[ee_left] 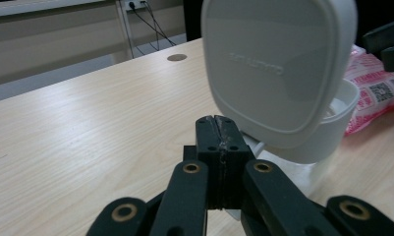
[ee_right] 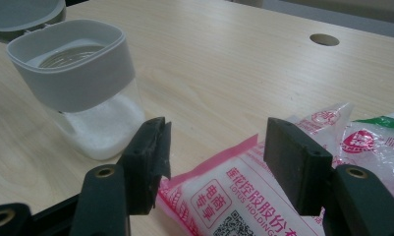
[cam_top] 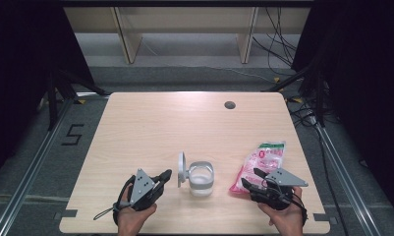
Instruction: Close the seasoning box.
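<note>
A clear container (cam_top: 201, 179) with a grey-white collar stands near the table's front middle, white granules in its bottom (ee_right: 98, 125). Its hinged lid (cam_top: 182, 168) stands open on the left side. My left gripper (cam_top: 166, 175) lies just left of the lid, jaws shut with nothing between them; in the left gripper view the tips (ee_left: 219, 132) meet right before the lid (ee_left: 278, 64). A pink and white bag (cam_top: 263, 162) lies to the right of the container. My right gripper (cam_top: 250, 177) is open at the bag's near end, its jaws (ee_right: 216, 147) standing either side of the bag's corner (ee_right: 243, 191) without pressing it.
The pale wooden table (cam_top: 155, 128) has a round cable hole (cam_top: 229, 104) at the back right. Dark floor, rails and cables surround the table. A wooden shelf frame stands beyond its far edge.
</note>
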Available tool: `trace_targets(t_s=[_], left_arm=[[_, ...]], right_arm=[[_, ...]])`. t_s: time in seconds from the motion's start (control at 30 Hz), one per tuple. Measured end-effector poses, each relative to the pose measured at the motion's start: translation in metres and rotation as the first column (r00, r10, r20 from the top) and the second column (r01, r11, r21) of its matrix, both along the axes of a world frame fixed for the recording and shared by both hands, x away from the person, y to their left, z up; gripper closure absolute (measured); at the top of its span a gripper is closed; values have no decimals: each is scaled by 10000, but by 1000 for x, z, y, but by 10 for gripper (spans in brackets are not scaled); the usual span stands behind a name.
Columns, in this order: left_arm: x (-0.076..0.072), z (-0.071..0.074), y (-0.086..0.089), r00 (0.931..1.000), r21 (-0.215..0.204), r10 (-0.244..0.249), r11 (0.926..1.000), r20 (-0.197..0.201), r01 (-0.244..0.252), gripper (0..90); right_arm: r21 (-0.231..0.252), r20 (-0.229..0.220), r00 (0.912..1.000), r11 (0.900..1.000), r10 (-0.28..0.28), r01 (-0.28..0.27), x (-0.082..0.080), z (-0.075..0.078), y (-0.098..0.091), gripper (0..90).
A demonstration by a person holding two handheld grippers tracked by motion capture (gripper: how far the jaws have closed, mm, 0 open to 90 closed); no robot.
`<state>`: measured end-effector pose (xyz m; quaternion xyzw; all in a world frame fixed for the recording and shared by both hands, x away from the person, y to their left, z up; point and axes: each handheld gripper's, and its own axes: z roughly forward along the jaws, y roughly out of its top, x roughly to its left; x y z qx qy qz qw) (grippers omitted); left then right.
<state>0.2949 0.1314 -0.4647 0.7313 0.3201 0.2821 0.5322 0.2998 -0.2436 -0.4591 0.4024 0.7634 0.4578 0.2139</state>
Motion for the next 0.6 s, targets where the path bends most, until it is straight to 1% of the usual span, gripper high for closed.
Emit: trace_targets(t_s=[0.03,0.07,0.1,0.13,0.17,0.2,0.23,0.27,0.3,0.33,0.37,0.4,0.43,0.47,0.5,0.53,0.57,0.6], left_arm=[[2,1,-1,9998,2,-187,9998,95,187,892],[2,2,-3,9998,-18,-187,9998,112,188,892],[3,2,-4,9996,-79,-237,9997,172,239,892],[3,4,-6,9998,-47,-199,9998,100,200,892],[3,4,-8,9996,-97,-243,9997,118,245,892],[3,6,-9,9993,37,-312,9995,192,311,892],[3,6,-11,9992,-29,-350,9994,196,351,892],[3,7,-12,9990,-50,-389,9992,231,390,892],[2,9,-12,9992,72,-356,9993,205,354,892],[2,10,-13,9990,108,-395,9992,208,393,892],[2,11,-14,9989,112,-394,9992,254,392,892],[2,11,-15,9983,4,-476,9989,328,476,892],[1,13,-16,9984,218,-481,9986,292,475,892],[2,13,-17,9984,177,-476,9987,293,471,892],[2,13,-17,9985,257,-466,9986,299,458,892],[1,13,-18,9993,204,-380,9991,48,379,892],[3,13,-17,9985,293,-469,9985,266,461,892],[3,14,-17,9984,321,-489,9983,283,480,892]], right_arm=[[-112,144,9999,9999,60,-58,1,-1,0,425],[-128,231,9994,9996,269,-266,2,-1,0,425],[-102,198,9993,9995,309,-307,3,-2,0,424],[-84,205,9993,9995,301,-299,3,-2,1,424],[-175,172,9996,9996,210,-207,2,-3,1,423],[25,-53,9999,9999,132,-132,0,-4,4,423],[-115,-99,9997,9997,217,-218,0,-3,4,423],[-206,35,9996,9994,269,-268,1,-3,4,422],[-161,39,9991,9990,412,-411,2,-4,4,422],[-138,34,9990,9989,445,-445,2,-4,4,420],[-203,92,9990,9989,435,-433,2,-5,5,420],[-184,41,9989,9988,462,-461,2,-5,5,420],[-65,-143,9995,9996,289,-290,0,-5,6,419],[-86,-165,9995,9996,271,-272,0,-5,6,420],[-196,-21,9990,9988,452,-452,2,-5,5,419],[-170,25,9988,9987,485,-485,2,-5,5,419],[-179,58,9987,9986,497,-496,3,-5,5,419],[-181,39,9988,9986,492,-492,3,-5,5,419]])
